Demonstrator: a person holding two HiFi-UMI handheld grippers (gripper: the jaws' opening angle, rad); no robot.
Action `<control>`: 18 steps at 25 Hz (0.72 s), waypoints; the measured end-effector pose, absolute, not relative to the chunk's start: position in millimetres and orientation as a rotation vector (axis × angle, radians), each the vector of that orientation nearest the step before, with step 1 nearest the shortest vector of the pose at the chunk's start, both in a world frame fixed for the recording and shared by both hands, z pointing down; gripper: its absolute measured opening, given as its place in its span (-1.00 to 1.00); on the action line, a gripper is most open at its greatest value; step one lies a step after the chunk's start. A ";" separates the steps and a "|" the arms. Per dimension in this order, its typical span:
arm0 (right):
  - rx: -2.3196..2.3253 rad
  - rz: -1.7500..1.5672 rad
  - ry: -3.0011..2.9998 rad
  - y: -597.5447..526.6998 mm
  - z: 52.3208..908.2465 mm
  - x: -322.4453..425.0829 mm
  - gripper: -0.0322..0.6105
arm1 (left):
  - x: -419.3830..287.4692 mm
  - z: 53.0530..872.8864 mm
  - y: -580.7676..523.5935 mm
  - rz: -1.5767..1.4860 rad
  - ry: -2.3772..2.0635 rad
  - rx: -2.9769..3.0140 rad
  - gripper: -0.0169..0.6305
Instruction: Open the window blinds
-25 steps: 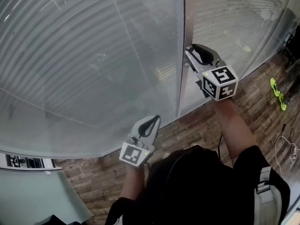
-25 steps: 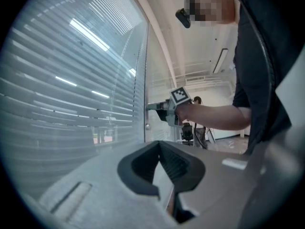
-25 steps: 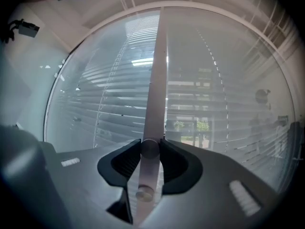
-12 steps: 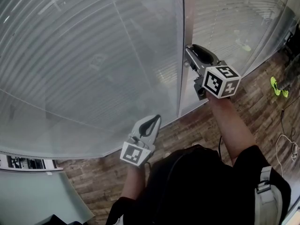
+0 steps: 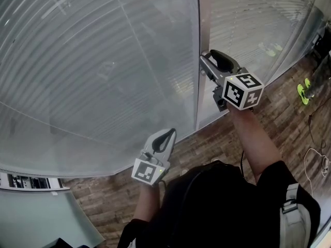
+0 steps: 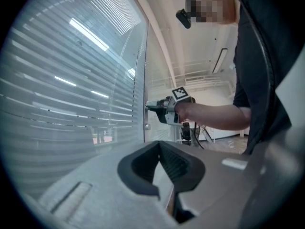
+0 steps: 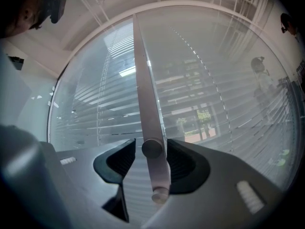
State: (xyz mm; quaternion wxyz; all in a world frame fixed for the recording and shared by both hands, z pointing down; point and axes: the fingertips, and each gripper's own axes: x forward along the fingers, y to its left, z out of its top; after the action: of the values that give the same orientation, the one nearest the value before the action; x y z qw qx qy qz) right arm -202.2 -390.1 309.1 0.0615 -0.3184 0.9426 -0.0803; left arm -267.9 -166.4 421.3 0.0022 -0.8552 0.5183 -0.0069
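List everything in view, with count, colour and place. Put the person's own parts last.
Blinds: two panels, pale grey slats, behind glass on either side of the post.
Post: one, silver, upright between the panes.
Knobs: two, silver, on the post, one above the other.
Floor: one, brown wood pattern, below the glass.
Yellow-green thing: count unclear, on the floor at far right.
Cable: one, white, on the floor at right.
Left gripper: grey, jaws together, empty.
Right gripper: grey, jaws have just been opening; the upper knob stands between them, unpressed.
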 end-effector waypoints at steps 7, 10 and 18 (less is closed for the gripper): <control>-1.065 0.275 3.030 -379.8 326.7 -196.9 -0.17 | -272.0 422.6 -164.8 -0.032 1.642 -2.681 -0.93; -1.112 0.842 3.085 -372.1 320.0 -203.1 -0.19 | -271.5 422.4 -164.8 -0.033 1.635 -2.682 -0.94; -1.090 1.687 3.038 -371.4 320.6 -212.9 -0.28 | -271.5 421.8 -164.8 -0.024 1.628 -2.681 -0.94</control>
State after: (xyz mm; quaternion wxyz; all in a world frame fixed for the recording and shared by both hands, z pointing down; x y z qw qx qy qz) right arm -212.9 -371.4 320.6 -0.2475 -0.2901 0.8081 0.4489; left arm -271.5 -164.8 421.8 0.0024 -0.8547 0.5190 -0.0078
